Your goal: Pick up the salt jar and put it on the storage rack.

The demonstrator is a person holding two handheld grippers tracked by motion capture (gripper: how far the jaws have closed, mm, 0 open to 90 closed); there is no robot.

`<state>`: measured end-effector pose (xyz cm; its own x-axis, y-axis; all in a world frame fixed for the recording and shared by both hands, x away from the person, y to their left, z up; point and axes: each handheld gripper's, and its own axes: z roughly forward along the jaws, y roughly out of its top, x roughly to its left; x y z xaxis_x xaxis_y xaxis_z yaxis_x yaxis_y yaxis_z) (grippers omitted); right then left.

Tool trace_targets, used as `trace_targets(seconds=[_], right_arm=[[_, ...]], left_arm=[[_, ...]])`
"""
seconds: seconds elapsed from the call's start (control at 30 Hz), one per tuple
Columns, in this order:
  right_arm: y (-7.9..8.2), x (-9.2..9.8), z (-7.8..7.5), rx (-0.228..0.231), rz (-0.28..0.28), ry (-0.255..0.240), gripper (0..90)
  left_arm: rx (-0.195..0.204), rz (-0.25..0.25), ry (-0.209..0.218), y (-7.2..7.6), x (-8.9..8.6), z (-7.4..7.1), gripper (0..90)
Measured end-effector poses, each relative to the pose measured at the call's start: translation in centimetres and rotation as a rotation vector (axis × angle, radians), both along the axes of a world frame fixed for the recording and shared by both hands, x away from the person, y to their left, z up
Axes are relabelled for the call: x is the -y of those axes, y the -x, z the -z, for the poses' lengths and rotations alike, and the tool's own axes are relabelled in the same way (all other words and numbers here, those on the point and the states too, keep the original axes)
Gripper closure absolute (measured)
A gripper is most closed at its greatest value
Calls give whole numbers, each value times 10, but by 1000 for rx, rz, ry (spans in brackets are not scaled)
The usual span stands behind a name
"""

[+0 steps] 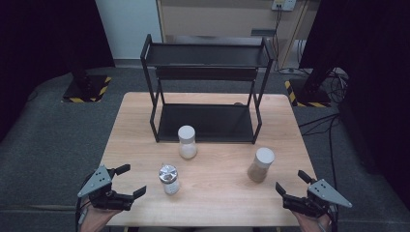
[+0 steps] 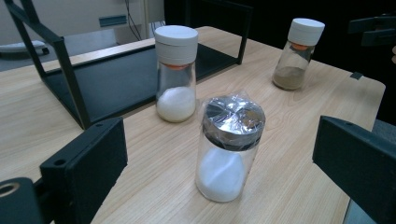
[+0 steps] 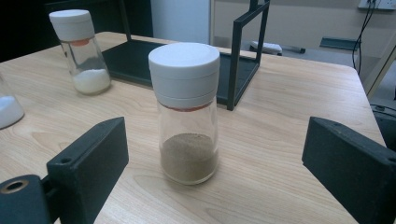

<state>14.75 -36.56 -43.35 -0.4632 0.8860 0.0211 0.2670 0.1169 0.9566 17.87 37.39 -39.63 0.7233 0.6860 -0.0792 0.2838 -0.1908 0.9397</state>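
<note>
Three glass jars stand upright on the wooden table (image 1: 217,193). A silver-lidded jar (image 1: 169,179) (image 2: 229,148) with white powder, wrapped in clear film, is nearest my left gripper (image 1: 130,180) (image 2: 219,163), which is open and a little short of it. A white-capped jar of brown powder (image 1: 260,164) (image 3: 187,112) stands ahead of my open right gripper (image 1: 291,182) (image 3: 215,163). A white-capped jar of white powder (image 1: 187,141) (image 2: 176,72) (image 3: 81,51) stands at the front edge of the black rack (image 1: 205,92).
The black two-tier metal rack stands at the table's far half, both shelves bare; its lower shelf (image 2: 126,79) lies flat on the table. Grey carpet surrounds the table, with cables (image 1: 329,125) on the floor at the right.
</note>
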Motion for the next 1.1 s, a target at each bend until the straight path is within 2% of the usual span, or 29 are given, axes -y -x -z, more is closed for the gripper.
trace_targets(seconds=[0.6, 0.87, 1.1], right_arm=[[0, 1, 0, 1, -2, -4, 73], [0, 1, 0, 1, -3, -3, 73], [0, 1, 0, 2, -3, -3, 74]], left_arm=[[-62, 77, -78, -35, 31, -15, 21], [-95, 100, -101, -54, 48, -11, 27], [-116, 108, -103, -67, 57, -4, 38]])
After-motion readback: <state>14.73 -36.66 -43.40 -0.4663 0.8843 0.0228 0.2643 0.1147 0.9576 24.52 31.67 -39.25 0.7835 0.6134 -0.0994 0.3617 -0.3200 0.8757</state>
